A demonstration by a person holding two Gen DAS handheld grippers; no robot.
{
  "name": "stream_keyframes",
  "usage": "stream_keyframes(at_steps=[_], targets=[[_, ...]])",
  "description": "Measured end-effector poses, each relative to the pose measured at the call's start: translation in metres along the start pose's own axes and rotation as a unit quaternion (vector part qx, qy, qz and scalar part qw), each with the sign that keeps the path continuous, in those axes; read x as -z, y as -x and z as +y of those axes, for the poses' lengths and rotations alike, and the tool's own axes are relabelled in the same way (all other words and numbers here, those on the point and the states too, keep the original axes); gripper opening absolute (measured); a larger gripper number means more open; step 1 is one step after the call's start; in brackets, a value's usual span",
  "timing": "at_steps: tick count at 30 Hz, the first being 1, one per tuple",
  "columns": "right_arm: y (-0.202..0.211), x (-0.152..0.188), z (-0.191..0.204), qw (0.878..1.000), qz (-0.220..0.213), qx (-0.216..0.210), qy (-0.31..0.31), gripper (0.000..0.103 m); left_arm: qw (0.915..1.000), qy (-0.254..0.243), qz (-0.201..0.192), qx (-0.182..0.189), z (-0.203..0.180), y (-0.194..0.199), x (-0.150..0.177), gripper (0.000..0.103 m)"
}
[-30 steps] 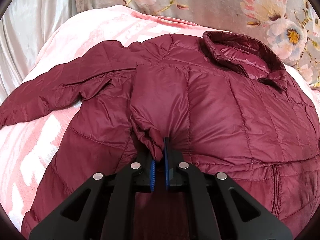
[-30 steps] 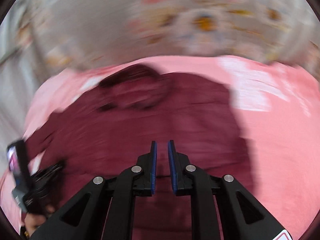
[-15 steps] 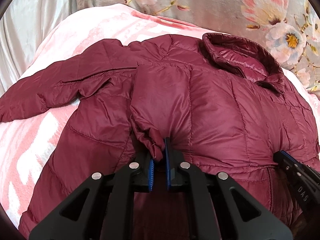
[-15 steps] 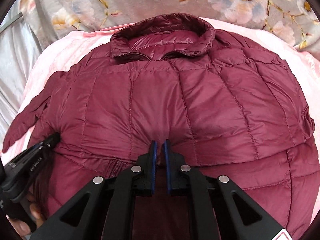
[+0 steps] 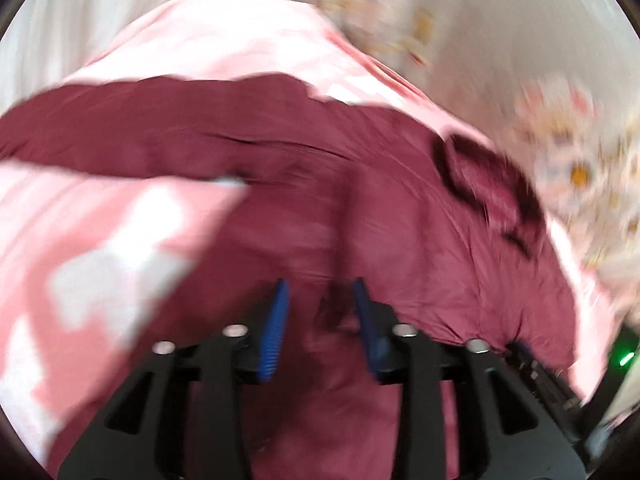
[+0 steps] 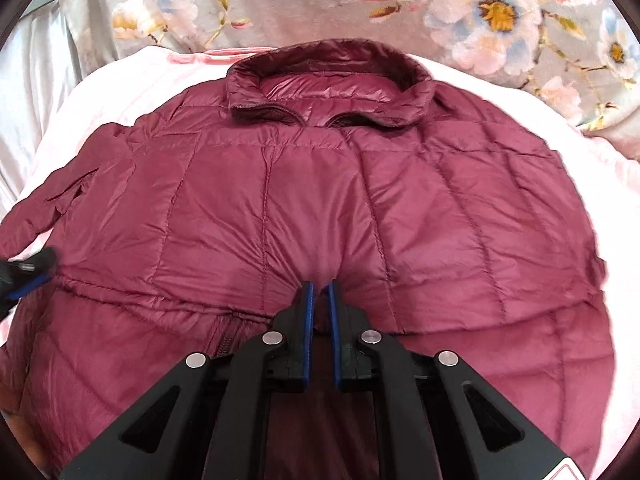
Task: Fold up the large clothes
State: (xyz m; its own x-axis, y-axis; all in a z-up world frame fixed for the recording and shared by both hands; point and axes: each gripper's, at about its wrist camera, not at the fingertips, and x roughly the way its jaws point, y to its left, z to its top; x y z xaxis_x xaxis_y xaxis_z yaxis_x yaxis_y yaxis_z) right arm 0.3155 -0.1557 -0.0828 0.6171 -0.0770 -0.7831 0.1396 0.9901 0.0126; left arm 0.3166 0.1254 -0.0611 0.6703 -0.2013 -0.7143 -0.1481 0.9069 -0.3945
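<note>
Left gripper [image 5: 320,296] is opening its jaws over the maroon puffer jacket [image 6: 320,208]; the blue pads are standing clearly apart, with a dark bit of jacket fabric lying between them but neither pad pressing on it. That view is badly blurred, so finer detail cannot be told. Ahead of this claw the jacket's body is spreading out, with one sleeve [image 5: 120,136] stretching away to its left across the pink blanket [image 5: 100,240] and the collar [image 5: 492,184] lying ahead to its right.

Right gripper [image 6: 319,292] is pinching a fold of the jacket's front, its pads standing only a narrow gap apart and opening slightly, with fabric bunching up between the tips. Straight ahead of it the collar is lying near the floral cloth [image 6: 400,12]. Far to its left, the other gripper's tip is showing at the picture's edge.
</note>
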Motion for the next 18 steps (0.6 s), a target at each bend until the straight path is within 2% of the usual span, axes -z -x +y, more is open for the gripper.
stream_keyframes(at_steps=[1, 2, 4, 7, 10, 13, 16, 18], targets=[[0.011, 0.004, -0.001, 1.000, -0.007, -0.004, -0.008, 0.016, 0.9996, 0.025, -0.013, 0.004, 0.026, 0.019, -0.011, 0.062], [0.025, 0.009, -0.002, 1.000, -0.014, -0.018, -0.016, 0.019, 0.9991, 0.037, -0.022, -0.001, 0.040, 0.028, -0.014, 0.068], [0.044, 0.023, -0.001, 0.999, -0.016, -0.038, -0.024, 0.031, 0.9940, 0.077, -0.059, -0.050, 0.095, 0.057, -0.029, 0.081], [0.067, 0.051, -0.001, 0.998, -0.017, -0.054, -0.022, 0.038, 0.9801, 0.127, -0.087, -0.126, 0.176, 0.077, -0.052, 0.085], [0.079, 0.079, 0.002, 0.998, -0.019, -0.056, -0.016, 0.044, 0.9645, 0.183, -0.095, -0.165, 0.242, 0.081, -0.068, 0.084], [0.083, 0.098, 0.005, 0.999, -0.032, -0.043, -0.011, 0.050, 0.9537, 0.235, -0.089, -0.165, 0.292, 0.074, -0.081, 0.084], [0.080, 0.097, 0.002, 0.998, -0.028, -0.044, -0.019, 0.054, 0.9487, 0.281, -0.077, -0.122, 0.314, 0.058, -0.086, 0.083], [0.077, 0.096, -0.001, 0.998, -0.022, -0.049, -0.025, 0.055, 0.9405, 0.314, -0.079, -0.103, 0.321, 0.050, -0.085, 0.082]])
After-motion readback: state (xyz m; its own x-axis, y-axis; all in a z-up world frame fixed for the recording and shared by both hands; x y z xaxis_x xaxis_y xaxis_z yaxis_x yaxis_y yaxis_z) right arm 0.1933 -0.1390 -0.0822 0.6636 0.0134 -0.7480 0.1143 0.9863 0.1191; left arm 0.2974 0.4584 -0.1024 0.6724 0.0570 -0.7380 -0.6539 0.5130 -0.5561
